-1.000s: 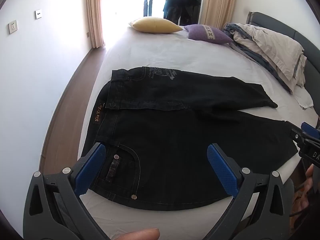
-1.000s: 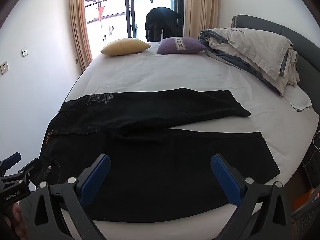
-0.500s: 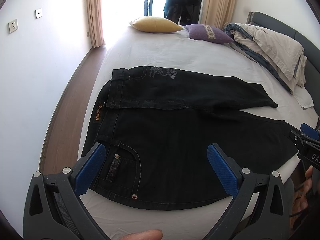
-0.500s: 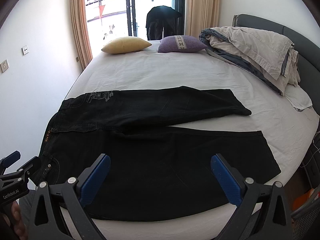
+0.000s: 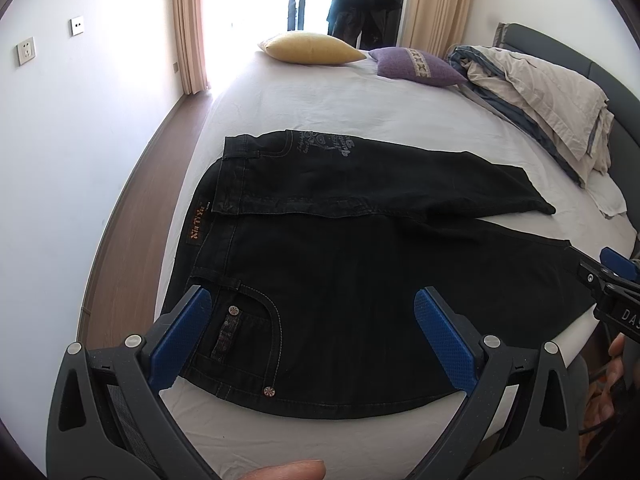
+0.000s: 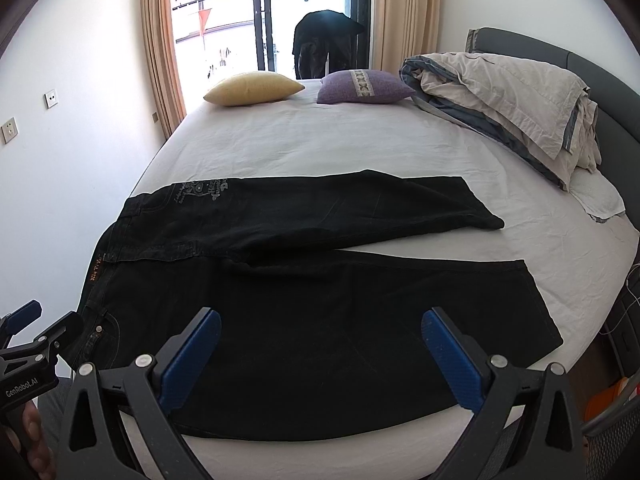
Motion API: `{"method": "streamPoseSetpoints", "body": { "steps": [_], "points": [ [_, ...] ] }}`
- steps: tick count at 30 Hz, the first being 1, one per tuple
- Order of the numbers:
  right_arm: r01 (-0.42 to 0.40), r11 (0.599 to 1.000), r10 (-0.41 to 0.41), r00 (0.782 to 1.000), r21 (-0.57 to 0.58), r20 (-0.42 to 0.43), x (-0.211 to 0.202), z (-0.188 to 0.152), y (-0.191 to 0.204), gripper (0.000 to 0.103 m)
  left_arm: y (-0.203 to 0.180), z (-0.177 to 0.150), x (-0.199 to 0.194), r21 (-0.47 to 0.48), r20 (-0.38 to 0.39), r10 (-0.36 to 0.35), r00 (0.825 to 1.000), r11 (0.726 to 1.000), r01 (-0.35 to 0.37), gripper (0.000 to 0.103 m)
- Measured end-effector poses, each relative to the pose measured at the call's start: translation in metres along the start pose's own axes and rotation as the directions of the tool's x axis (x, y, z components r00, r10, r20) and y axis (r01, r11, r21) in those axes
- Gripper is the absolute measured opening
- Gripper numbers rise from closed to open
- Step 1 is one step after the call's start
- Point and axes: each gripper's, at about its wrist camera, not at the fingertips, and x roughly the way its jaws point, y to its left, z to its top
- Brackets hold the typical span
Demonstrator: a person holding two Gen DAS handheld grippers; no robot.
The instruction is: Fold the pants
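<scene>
Holding both tools over the near edge of the bed (image 6: 360, 148), I have the black pants (image 5: 360, 288) spread flat on the white sheet straight ahead of me. My left gripper (image 5: 312, 340) has its blue pads (image 5: 180, 344) spread wide with nothing between them — it hovers above the waist end, where the front pocket with its rivets lies just beyond the left-hand pad. My right gripper (image 6: 320, 356) is likewise gaping and empty, poised over the nearer leg toward the hem end, with dark cloth showing across the whole gap between its fingers. From the right wrist view the waistband sits off to the left of that tool, the two legs run away to the right, and the farther leg angles slightly away from the nearer one so a wedge of sheet shows between their hems. An orange label on the waistband lies ahead and left of my left tool. Far beyond the pants, at the other side of the bed, rest a yellow pillow (image 6: 254, 88) and a purple cushion (image 6: 364, 87), and a crumpled duvet (image 6: 504, 96) is heaped to the far right against the grey headboard. Each tool peeks into the other's view at the frame edge, with my fingers just visible beneath.
</scene>
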Motion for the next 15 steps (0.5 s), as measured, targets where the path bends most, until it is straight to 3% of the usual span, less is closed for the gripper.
{"method": "streamPoseSetpoints", "body": {
  "steps": [15],
  "points": [
    [-0.003, 1.000, 0.003, 1.000, 0.000, -0.002, 0.0015, -0.0067, 0.0023, 0.103, 0.0003, 0.0000, 0.0004, -0.001, -0.002, -0.001, 1.000, 1.000, 0.001, 0.103]
  ]
}}
